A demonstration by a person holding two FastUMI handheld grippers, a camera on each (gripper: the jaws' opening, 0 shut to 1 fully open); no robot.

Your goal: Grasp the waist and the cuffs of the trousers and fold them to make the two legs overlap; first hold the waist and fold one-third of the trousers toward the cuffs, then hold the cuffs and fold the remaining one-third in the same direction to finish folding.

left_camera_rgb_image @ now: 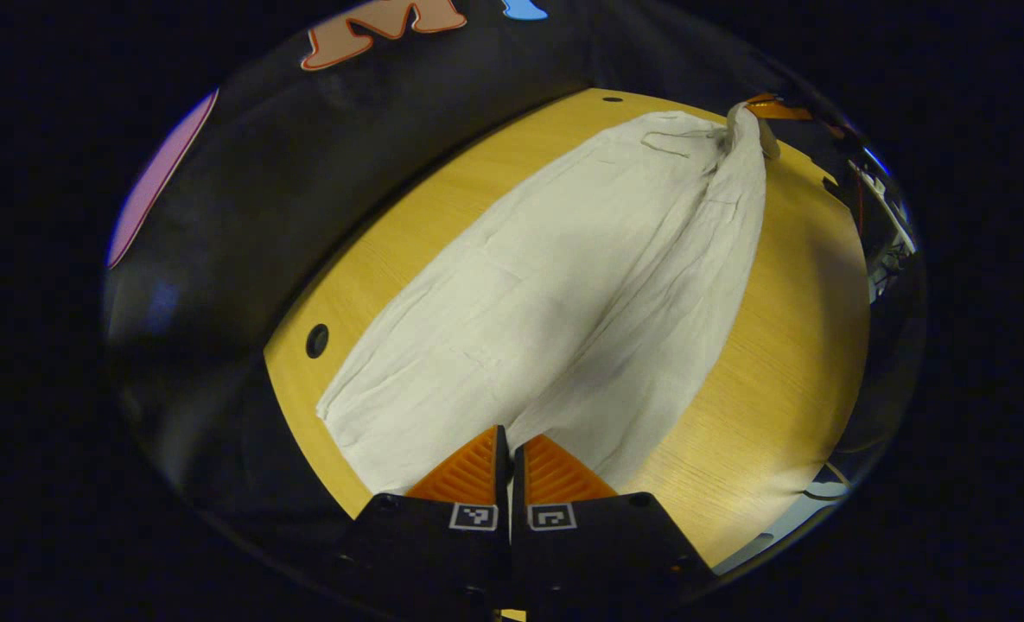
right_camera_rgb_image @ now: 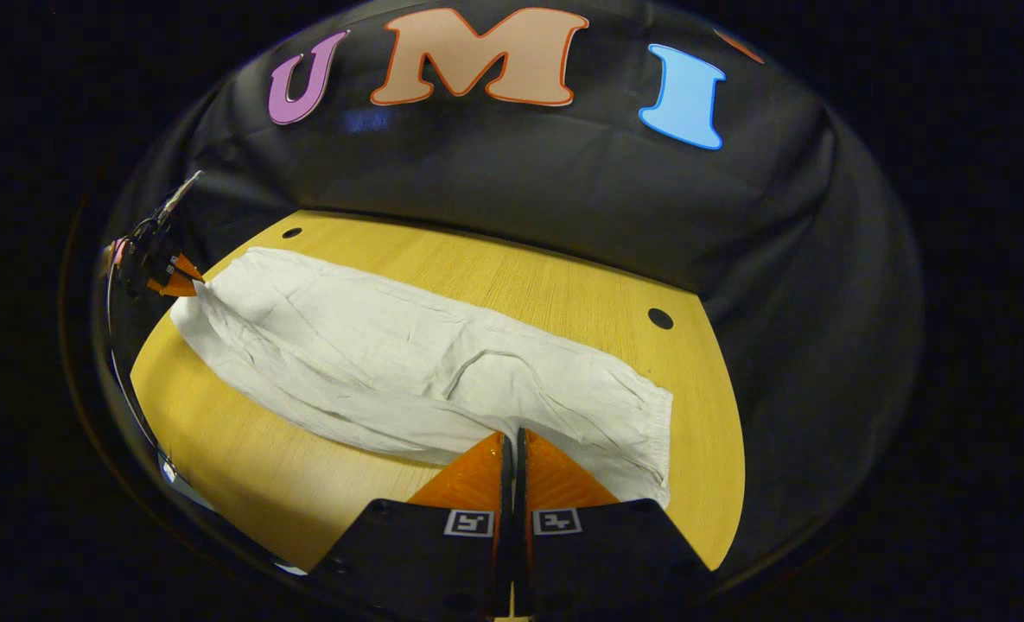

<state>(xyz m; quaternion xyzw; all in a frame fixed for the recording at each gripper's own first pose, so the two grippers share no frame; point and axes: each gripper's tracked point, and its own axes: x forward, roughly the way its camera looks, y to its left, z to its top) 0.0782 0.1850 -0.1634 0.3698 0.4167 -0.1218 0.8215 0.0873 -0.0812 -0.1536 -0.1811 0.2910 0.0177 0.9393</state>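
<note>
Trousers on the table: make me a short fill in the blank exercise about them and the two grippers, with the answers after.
1. The trousers lie on a ____ table.
2. The left gripper is shut on the trousers' ____ end.
3. The right gripper is shut on the trousers' ____ end.

Missing words: wooden; cuff; waist

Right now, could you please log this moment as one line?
stage: leg-overlap fold | trousers: lengthwise on table | left gripper: shut on cuffs | right gripper: shut on waist
</note>
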